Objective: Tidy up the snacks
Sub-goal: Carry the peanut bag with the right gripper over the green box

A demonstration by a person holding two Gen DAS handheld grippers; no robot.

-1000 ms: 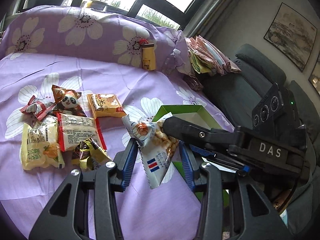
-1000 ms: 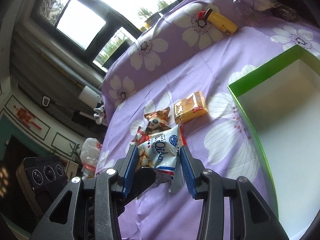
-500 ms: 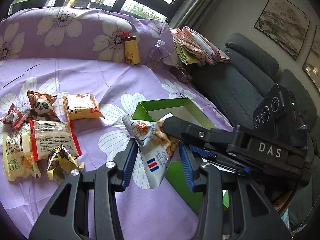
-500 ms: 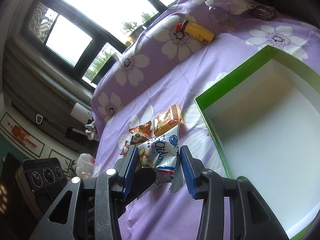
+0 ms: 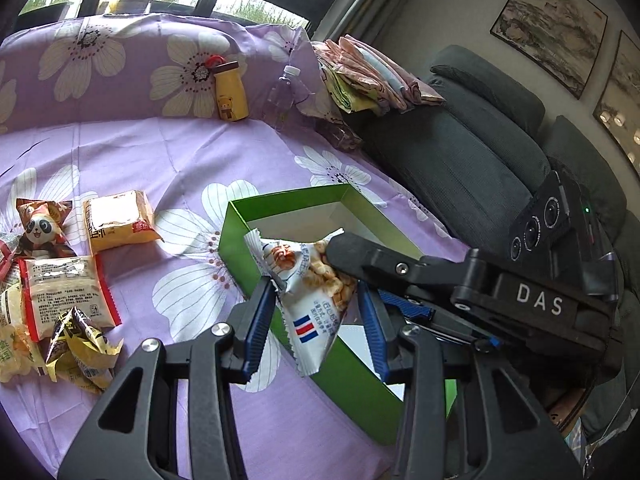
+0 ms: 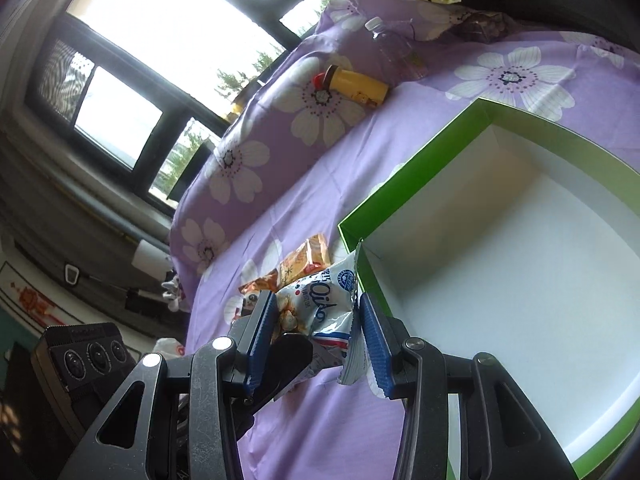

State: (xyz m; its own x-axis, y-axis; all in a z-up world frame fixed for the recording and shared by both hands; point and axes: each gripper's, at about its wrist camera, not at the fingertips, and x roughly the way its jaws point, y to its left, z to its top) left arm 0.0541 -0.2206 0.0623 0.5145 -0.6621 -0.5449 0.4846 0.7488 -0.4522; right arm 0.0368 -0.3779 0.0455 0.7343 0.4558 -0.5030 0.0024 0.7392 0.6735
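Here, two hand-held grippers share one white snack bag (image 5: 306,292): the left gripper (image 5: 316,320) has its blue pads closed against the bag's sides, and the right gripper (image 6: 316,332) is clamped on the same packet, its black finger reaching in from the right in the left wrist view. The bag, printed with popcorn-like pieces and a red, white and blue stripe mark, hangs off the cloth at the near corner of a green box (image 6: 404,168), partly over its rim. The box is open, its white floor bare in the right wrist view. It sits on a purple sheet (image 5: 168,152) printed with large white flowers. Off to the left on the sheet lie the other snacks: an orange packet (image 5: 116,222), a panda-printed packet (image 5: 38,228), a red-edged white packet (image 5: 64,294), a crumpled yellow wrapper (image 5: 80,344) and a pale yellow bag (image 5: 14,340) at the edge. Farther back, a yellow bottle (image 5: 230,92) and a clear water bottle (image 5: 286,96) lean against the sheet-covered backrest, with folded cloths (image 5: 368,76) stacked on a dark grey sofa (image 5: 472,152).
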